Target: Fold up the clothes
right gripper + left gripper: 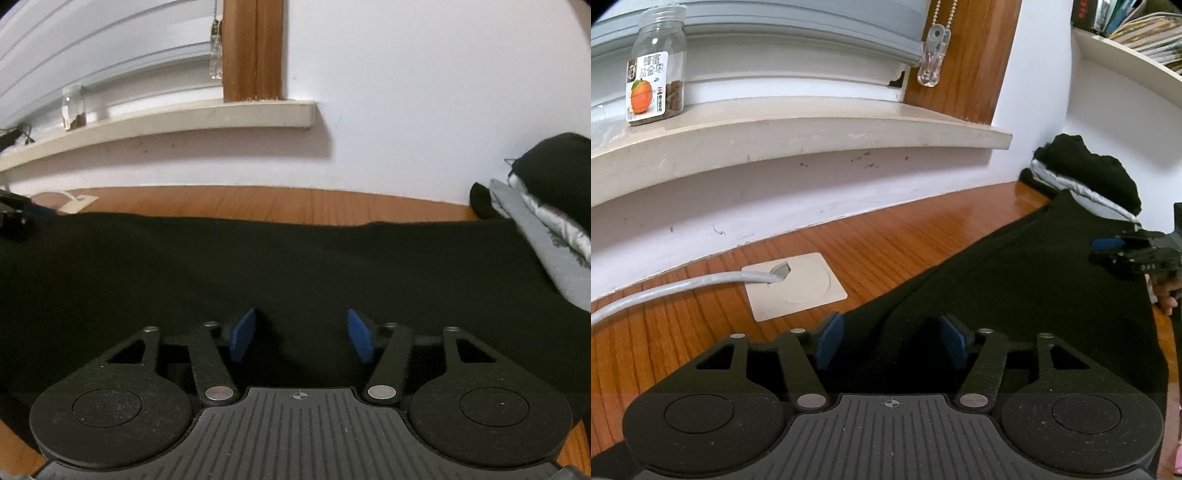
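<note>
From the left wrist camera, the left gripper (892,341) sits low over one end of a black garment (1034,288) spread flat across the wooden surface (879,243). Its blue-padded fingers (829,341) are spread wide with only the dark cloth lying between them, nothing pinched. Off to the far side the right gripper (1123,253) reaches in over the same garment. Beyond it a stack of folded clothes (1086,177), black and grey, rests against the wall. A grey cable (676,290) runs into a beige cover plate (794,286), and a labelled jar (657,70) stands on the windowsill (812,129).

From the right wrist camera, the right gripper (301,334) hovers over the garment (258,266), fingers (360,339) wide apart and gripping nothing. The stack of folded clothes (546,206) lies to its right.
</note>
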A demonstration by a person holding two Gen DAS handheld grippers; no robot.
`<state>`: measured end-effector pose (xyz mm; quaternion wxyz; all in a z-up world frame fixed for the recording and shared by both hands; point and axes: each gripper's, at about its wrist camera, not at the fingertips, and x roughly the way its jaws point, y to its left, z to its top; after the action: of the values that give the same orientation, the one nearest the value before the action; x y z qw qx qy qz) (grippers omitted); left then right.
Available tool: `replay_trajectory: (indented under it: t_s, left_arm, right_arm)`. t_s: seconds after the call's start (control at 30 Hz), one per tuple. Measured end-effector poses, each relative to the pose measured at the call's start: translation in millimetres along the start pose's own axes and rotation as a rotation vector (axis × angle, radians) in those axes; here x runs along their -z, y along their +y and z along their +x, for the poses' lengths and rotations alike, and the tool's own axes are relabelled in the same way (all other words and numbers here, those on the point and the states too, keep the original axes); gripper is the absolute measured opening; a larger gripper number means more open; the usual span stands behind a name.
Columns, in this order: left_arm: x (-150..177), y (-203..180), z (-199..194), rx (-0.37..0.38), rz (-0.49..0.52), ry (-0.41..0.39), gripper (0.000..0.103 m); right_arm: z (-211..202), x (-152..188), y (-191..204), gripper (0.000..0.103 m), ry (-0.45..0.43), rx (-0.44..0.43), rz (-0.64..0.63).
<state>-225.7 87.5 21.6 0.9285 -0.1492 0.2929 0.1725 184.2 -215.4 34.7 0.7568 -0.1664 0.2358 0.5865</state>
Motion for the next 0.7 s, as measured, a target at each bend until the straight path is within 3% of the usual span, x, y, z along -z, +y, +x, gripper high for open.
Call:
replay_trajectory:
  t_s: [0.23,0.37,0.57,0.7]
  left_arm:
    - [-3.6,0.8,-1.5,-0.036,-0.038,0.012,0.069]
    - [-2.3,14.7,-32.8,-0.101,-0.096,0.021,0.073]
    - [34.8,26.3,-106.5,-0.278,-0.008,-0.007,0.075]
    - [48.1,33.0,-120.5,-0.321,0.018,0.027,0.074]
  right_arm:
    - [9.4,-0.3,-4.8,0.065,0.008,0.004,0.035]
    - [11.3,-1.4,-1.8,0.067,0.014,0.015,0.024]
    - [9.2,-0.7,-0.6,0.068,0.008,0.012,0.018]
    - [9.5,-0.7,-0.9,0.069,0.007,0.011,0.019]
